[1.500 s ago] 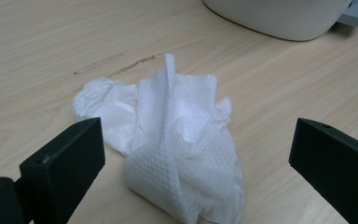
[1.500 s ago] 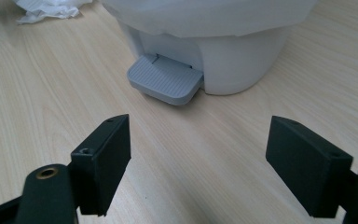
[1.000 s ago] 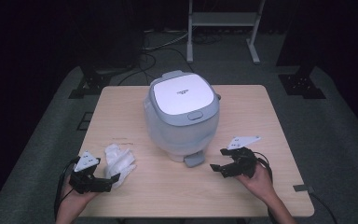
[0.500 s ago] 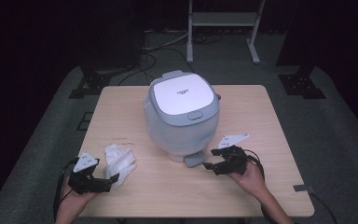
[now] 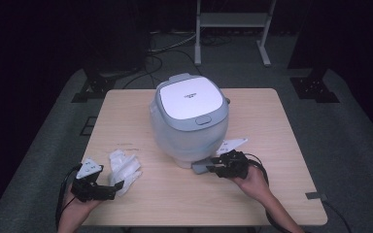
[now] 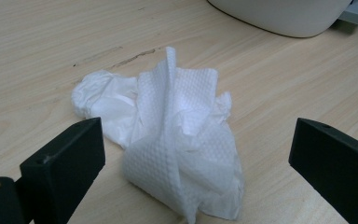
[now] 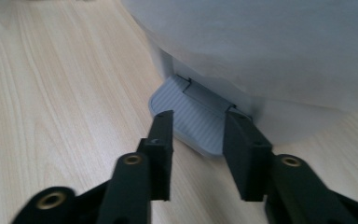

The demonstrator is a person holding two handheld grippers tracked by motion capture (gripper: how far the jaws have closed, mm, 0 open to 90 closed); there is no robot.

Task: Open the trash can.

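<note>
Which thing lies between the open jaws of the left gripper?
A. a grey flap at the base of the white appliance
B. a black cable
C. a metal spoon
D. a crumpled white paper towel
D: in the left gripper view, the crumpled white paper towel lies on the table between the wide-open jaws of the left gripper, which do not touch it.

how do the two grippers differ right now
The left gripper has its jaws spread wide; the right gripper has its jaws much closer together, with a gap between them. The left faces a crumpled paper towel lying between its jaws; the right points at the grey tab at the base of the cooker. Neither grips anything. Both are black, hand-held and low over the table.
</note>
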